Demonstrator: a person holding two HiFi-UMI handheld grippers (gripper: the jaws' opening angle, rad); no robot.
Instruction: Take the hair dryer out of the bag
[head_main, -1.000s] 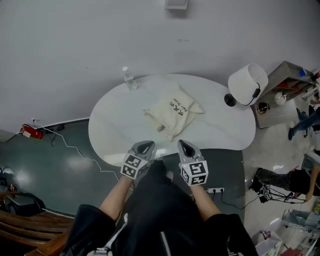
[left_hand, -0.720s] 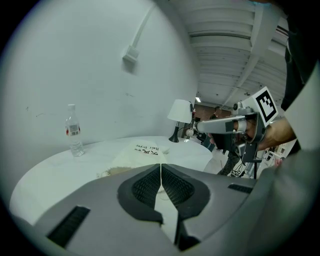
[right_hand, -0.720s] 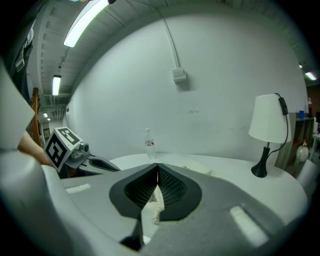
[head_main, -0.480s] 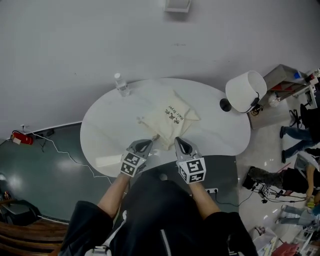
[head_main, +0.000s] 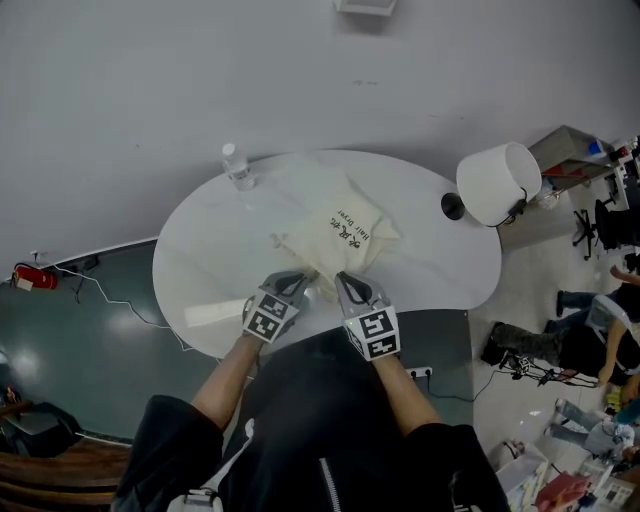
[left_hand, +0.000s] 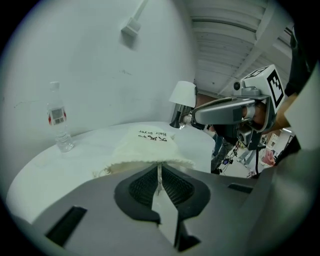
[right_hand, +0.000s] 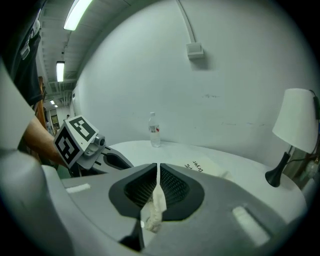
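A cream cloth bag (head_main: 335, 235) with dark print lies flat in the middle of the white oval table (head_main: 200, 270). No hair dryer shows anywhere. My left gripper (head_main: 295, 283) is shut, its tips at the bag's near left edge (left_hand: 147, 145), with nothing between the pads. My right gripper (head_main: 345, 283) is shut beside it at the bag's near end. A cream strand of the bag's strap (right_hand: 152, 215) shows in the slit behind the right pads. I cannot tell whether it is pinched. The two grippers sit close together, side by side.
A clear water bottle (head_main: 236, 166) stands at the table's far left edge. A white-shaded lamp (head_main: 497, 183) stands at the table's right end. A cable runs over the dark floor (head_main: 110, 300) on the left. Shelves and clutter fill the right side of the room.
Both grippers have moved forward from the table's near edge to the bag's near end, drawing closer together. The bag has not moved.
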